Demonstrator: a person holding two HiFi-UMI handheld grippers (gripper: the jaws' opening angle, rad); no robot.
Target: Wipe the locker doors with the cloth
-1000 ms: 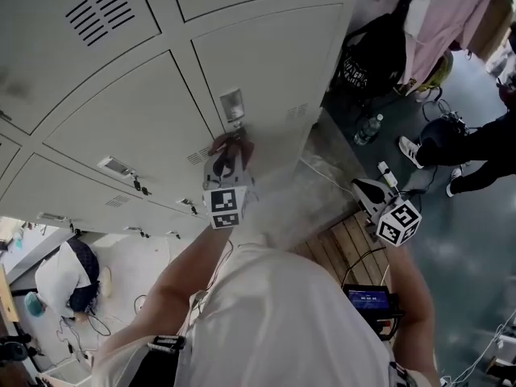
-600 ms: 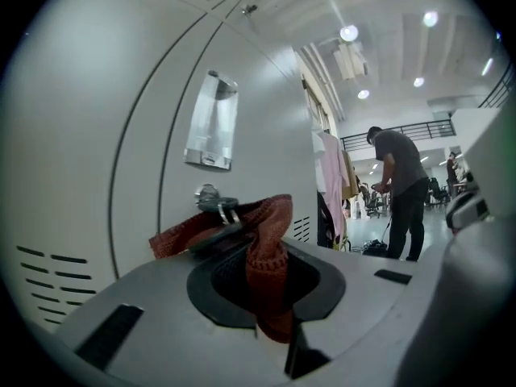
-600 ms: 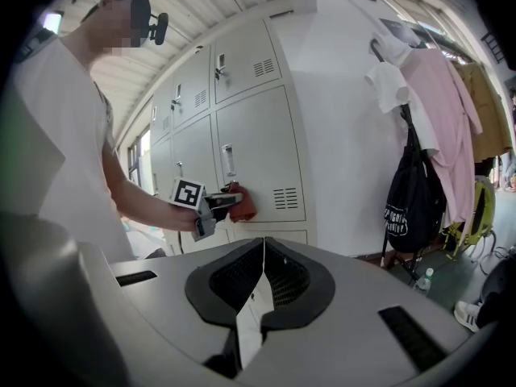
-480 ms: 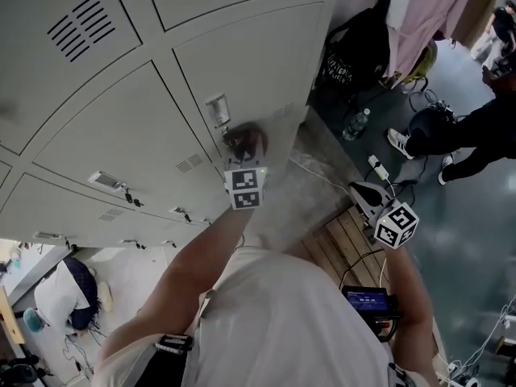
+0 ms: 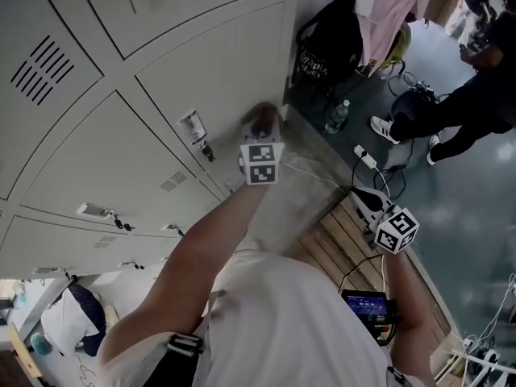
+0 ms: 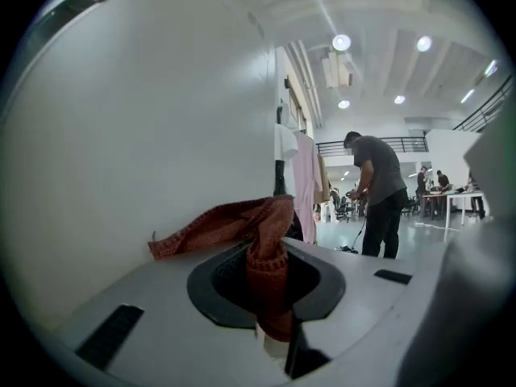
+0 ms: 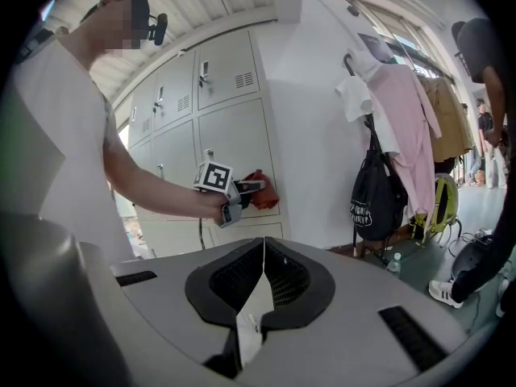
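A red knitted cloth (image 5: 261, 119) is pressed against a grey locker door (image 5: 218, 63), close to that door's right edge. My left gripper (image 5: 262, 135) is shut on it, arm stretched forward. In the left gripper view the cloth (image 6: 260, 236) hangs out of the shut jaws and drapes left onto the door surface (image 6: 121, 135). My right gripper (image 5: 364, 197) hangs low at the right, away from the lockers. Its jaws (image 7: 264, 252) are shut with nothing in them. From there the left gripper (image 7: 242, 190) and cloth (image 7: 263, 190) show against the lockers (image 7: 226, 127).
A door latch (image 5: 193, 127) sits left of the cloth. Right of the lockers hang a black backpack (image 5: 329, 43) and pink clothes (image 5: 395, 2). A water bottle (image 5: 336, 118), a power strip (image 5: 364, 158) and cables lie on the floor. A person in dark clothes (image 5: 463, 107) stands at the right. Wooden slats (image 5: 343, 244) lie below.
My left gripper has carried the cloth rightward across the door, from beside the latch to the door's right edge. The right gripper has stayed in place.
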